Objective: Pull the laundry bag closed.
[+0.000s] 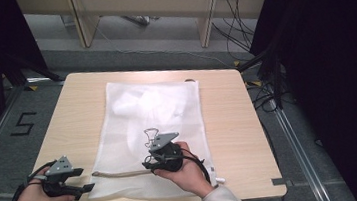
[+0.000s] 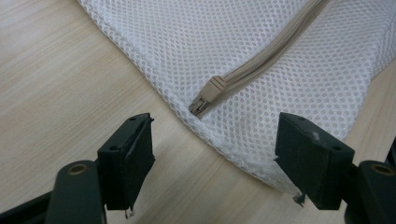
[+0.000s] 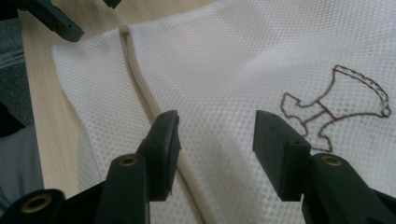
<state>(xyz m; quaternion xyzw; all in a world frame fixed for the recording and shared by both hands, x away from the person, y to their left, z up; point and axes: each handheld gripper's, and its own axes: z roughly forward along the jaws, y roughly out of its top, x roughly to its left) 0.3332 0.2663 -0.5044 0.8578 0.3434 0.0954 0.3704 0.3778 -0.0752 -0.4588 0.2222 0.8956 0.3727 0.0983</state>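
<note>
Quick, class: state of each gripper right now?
Left gripper: open, holding nothing, by the zipper pull.
Right gripper: open, holding nothing, over the mesh bag.

Grey floor (image 1: 161, 49) w/ cables (image 1: 239, 28), wood desk legs (image 1: 207, 24) behind, black curtains (image 1: 333, 64) both sides.

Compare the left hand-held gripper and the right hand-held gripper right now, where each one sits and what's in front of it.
The left hand-held gripper is over bare table at the white mesh bag's near corner; the right hand-held gripper is over the bag itself. The left one faces the beige zipper pull; the right one has the zipper track running under its left jaw. Both stand open, holding nothing.
</note>
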